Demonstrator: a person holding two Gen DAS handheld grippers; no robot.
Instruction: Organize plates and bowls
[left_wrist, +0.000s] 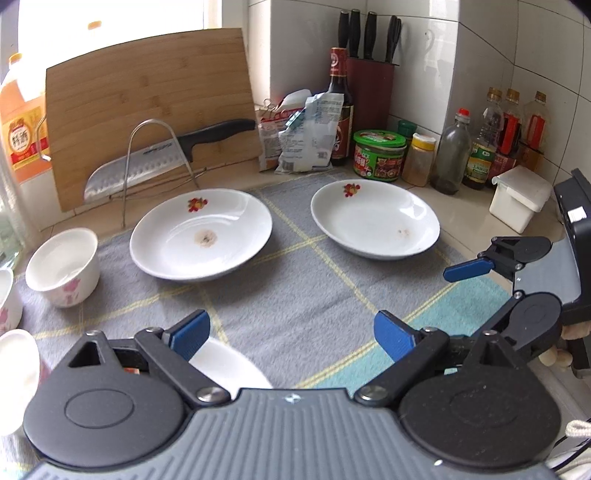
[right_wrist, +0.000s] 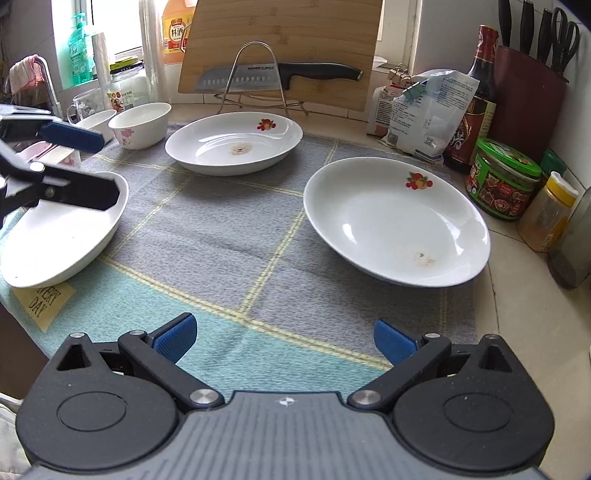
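A grey and teal checked cloth (right_wrist: 258, 236) covers the counter and carries three shallow white plates. The far white plate with a red fruit motif (right_wrist: 233, 143) lies in front of the wire rack (right_wrist: 256, 74) holding a black-handled knife (right_wrist: 280, 72) against an upright bamboo cutting board (right_wrist: 280, 40). The near-right white plate with a red fruit motif (right_wrist: 397, 221) lies just beside a green-lidded jar (right_wrist: 502, 177). A third white plate (right_wrist: 62, 240) rests at the cloth's left edge, partly over a yellow note (right_wrist: 42, 299). Two small white bowls with pink flowers (right_wrist: 139, 124) stand at the far left corner. The left gripper (left_wrist: 291, 334) hovers above the third plate, jaws released and spread wide with nothing between them. The right gripper (right_wrist: 284, 341) hovers over bare cloth, jaws likewise released and empty.
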